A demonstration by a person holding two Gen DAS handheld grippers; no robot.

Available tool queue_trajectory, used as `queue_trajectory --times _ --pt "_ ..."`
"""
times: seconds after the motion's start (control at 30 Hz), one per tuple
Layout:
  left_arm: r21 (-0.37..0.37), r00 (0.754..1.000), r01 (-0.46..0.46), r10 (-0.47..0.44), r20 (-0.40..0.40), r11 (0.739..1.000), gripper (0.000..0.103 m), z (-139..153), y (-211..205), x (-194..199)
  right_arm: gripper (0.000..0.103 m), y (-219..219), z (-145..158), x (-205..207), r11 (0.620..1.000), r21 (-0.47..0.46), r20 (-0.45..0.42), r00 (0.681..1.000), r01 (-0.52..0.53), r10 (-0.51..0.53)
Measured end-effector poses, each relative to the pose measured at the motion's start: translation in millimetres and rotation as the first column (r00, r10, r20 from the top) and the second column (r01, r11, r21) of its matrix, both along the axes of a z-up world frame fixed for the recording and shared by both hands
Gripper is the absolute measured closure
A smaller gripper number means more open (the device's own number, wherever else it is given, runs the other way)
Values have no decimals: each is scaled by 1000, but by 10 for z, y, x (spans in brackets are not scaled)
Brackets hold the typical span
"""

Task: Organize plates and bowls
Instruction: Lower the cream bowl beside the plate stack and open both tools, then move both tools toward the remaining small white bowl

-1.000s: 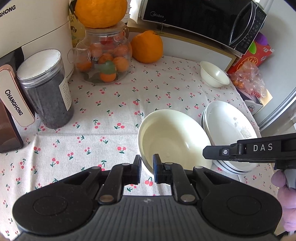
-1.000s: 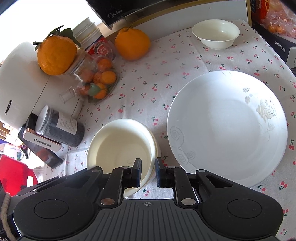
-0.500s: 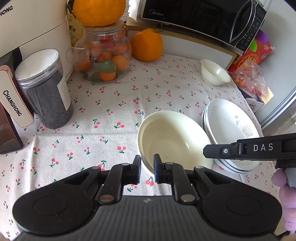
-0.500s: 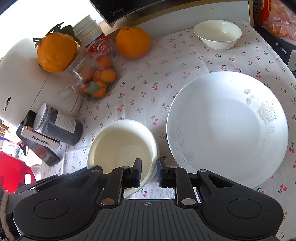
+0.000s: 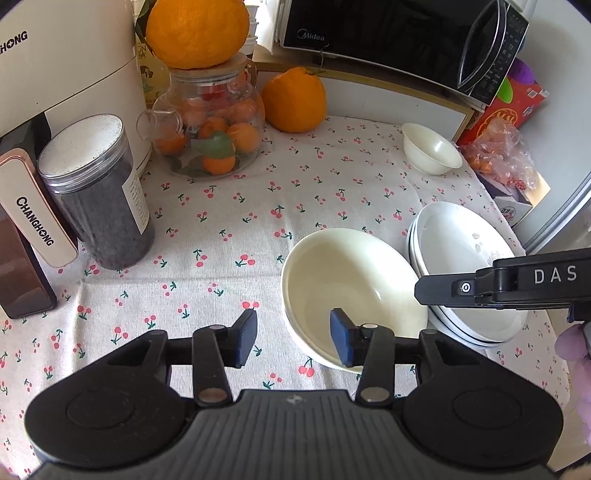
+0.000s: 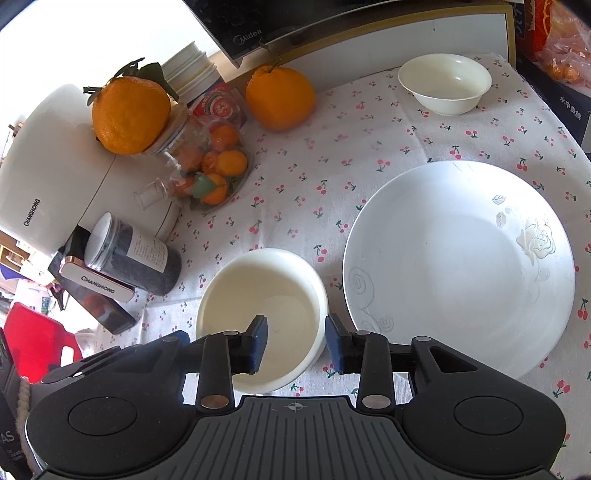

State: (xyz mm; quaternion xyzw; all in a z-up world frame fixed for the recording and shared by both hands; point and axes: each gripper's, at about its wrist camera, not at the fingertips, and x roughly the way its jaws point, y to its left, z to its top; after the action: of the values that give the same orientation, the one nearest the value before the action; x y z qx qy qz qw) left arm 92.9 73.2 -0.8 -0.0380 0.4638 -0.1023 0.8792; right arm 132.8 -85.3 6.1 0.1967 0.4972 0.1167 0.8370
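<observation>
A cream bowl [image 5: 354, 291] [image 6: 258, 302] stands on the cherry-print cloth, just left of a stack of white plates [image 5: 461, 251] [image 6: 458, 266]. My left gripper [image 5: 293, 339] straddles the bowl's near left rim; its jaws are opening and the pads stand clear of the rim. My right gripper [image 6: 297, 343] straddles the bowl's right rim, one finger inside and one outside, jaws opening too and not pressing. A small cream bowl [image 5: 432, 153] [image 6: 445, 83] sits at the far right. The right gripper's black housing [image 5: 517, 284] reaches in over the plates.
Along the left stand a dark-filled jar [image 5: 96, 192], a glass teapot of small oranges [image 5: 210, 140] with a big orange on top, and a white appliance [image 5: 62, 55]. A loose orange [image 5: 293, 99], a microwave [image 5: 399, 33] and a red box [image 5: 506, 110] line the back.
Both grippers, which were shut close on the cream bowl's rim, have spread their jaws and let go of it. Neither hand has moved, and the bowl stays put.
</observation>
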Motion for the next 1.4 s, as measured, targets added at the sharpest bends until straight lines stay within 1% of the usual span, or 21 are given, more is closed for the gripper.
queue_trajectory --times 0.13,0.17,0.2,0.27,0.33,0.43,0.53,0.6,0.63,0.77,0.83,0.93,1.03,1.1,1.33,1.4 --pt "-9 1000 -5 5 9 1000 49 45 5 1 68 -40 50 -2 1000 23 9 1000 -3 2" --pt "-10 1000 -6 6 13 1000 46 58 4 2 64 -56 66 -4 1000 29 13 1000 -2 2" --pt "-10 1000 -7 7 19 1000 45 78 0 4 54 -79 86 -9 999 36 20 1000 0 -1" --pt "-11 999 -13 13 29 1000 39 113 -9 7 47 -129 135 -20 999 47 42 999 7 -9" --pt "-16 999 -20 21 39 1000 35 158 -28 16 47 -180 189 -20 998 56 60 998 5 -9" --pt "-23 998 -30 31 56 999 29 215 -69 29 40 -255 251 -24 998 61 88 996 11 -16" --pt "-16 996 -38 39 75 999 22 263 -147 46 39 -347 293 -16 998 64 106 994 18 -25" --pt "-9 995 -42 43 86 999 19 282 -206 64 33 -420 311 -13 997 72 117 993 27 -35" --pt "-6 995 -45 45 89 999 16 289 -235 74 32 -457 321 -12 997 76 124 991 32 -41" --pt "9 993 -59 58 105 998 9 313 -369 117 30 -591 337 4 997 67 145 988 50 -60" --pt "18 992 -62 59 113 998 8 323 -441 141 28 -667 335 21 996 62 155 985 60 -69" --pt "29 990 -59 55 130 998 5 360 -560 170 27 -793 315 45 995 68 168 982 72 -82" --pt "55 988 -51 42 148 997 2 376 -687 209 26 -926 284 81 993 75 168 981 89 -100" --pt "83 988 -45 33 148 996 2 371 -773 250 23 -1021 259 110 992 70 168 979 101 -112" --pt "151 991 -19 -1 131 988 1 369 -1005 456 22 -1253 262 326 993 24 151 981 119 -121" --pt "159 991 -13 -9 137 987 1 398 -1061 540 20 -1320 294 401 992 20 155 980 125 -126"
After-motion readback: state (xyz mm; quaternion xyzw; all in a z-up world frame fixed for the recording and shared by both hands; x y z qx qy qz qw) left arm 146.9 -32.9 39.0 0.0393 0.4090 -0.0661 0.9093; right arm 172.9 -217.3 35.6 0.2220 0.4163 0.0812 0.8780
